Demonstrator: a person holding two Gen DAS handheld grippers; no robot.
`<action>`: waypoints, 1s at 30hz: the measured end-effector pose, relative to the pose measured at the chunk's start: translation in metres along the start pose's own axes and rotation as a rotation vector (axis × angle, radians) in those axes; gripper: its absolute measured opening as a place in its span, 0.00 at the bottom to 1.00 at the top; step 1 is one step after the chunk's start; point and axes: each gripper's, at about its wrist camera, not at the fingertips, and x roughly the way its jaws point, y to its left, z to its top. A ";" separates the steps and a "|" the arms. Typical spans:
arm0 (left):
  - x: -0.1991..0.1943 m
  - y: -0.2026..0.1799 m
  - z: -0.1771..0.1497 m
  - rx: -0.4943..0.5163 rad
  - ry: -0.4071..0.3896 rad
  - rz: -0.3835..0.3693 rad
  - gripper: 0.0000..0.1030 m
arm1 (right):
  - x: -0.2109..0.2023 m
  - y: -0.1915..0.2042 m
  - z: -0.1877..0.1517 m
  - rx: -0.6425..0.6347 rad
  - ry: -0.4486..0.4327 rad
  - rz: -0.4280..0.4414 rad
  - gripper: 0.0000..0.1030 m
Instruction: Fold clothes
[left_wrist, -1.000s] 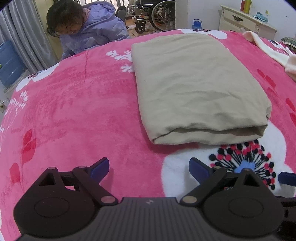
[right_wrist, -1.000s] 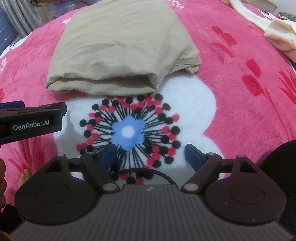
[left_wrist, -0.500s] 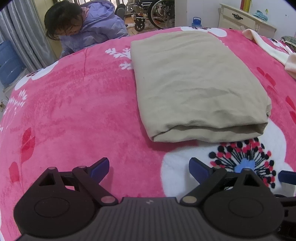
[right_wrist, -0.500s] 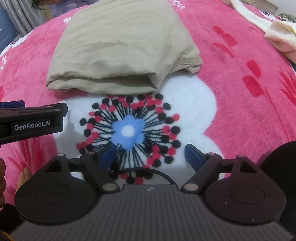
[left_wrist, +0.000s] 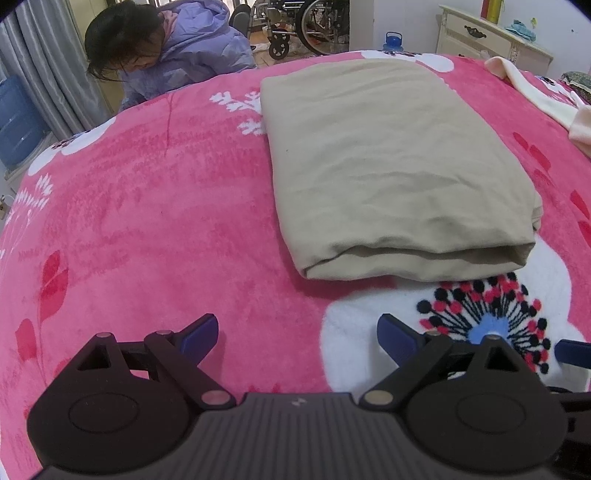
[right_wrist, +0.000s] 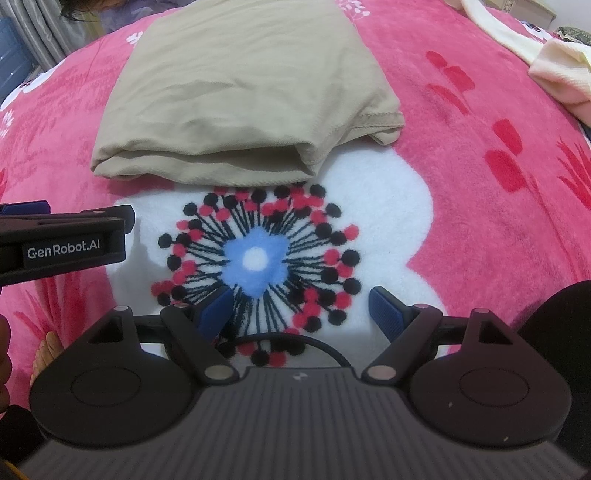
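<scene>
A folded beige garment (left_wrist: 391, 166) lies flat on the pink floral blanket (left_wrist: 147, 206), its folded edge facing me. In the right wrist view the same beige garment (right_wrist: 243, 92) sits just beyond a white flower print. My left gripper (left_wrist: 297, 334) hovers open short of the garment's near left corner, with nothing between its blue pads. My right gripper (right_wrist: 301, 310) is open over the flower print, also holding nothing. The left gripper's body (right_wrist: 62, 240) shows at the left edge of the right wrist view.
A cream and pale pink garment (right_wrist: 535, 55) lies at the blanket's far right. A person in a lilac jacket (left_wrist: 177, 55) bends at the bed's far left side. A wheelchair (left_wrist: 306, 26), a white dresser (left_wrist: 491, 40) and a blue water jug (left_wrist: 14, 118) stand beyond the bed.
Both grippers stay open and nearly still. The left wrist view has shifted slightly, so the garment sits a little farther right. The person at the far side has moved a little.
</scene>
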 end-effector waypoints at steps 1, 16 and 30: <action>0.000 0.000 0.000 0.000 0.000 0.000 0.91 | 0.000 0.000 0.000 0.000 0.000 0.000 0.78; 0.001 0.005 -0.001 0.002 0.002 -0.005 0.91 | 0.000 0.003 -0.002 0.006 -0.002 -0.003 0.79; 0.001 0.004 -0.001 -0.002 0.004 -0.007 0.91 | 0.001 0.001 0.001 0.003 -0.001 -0.001 0.79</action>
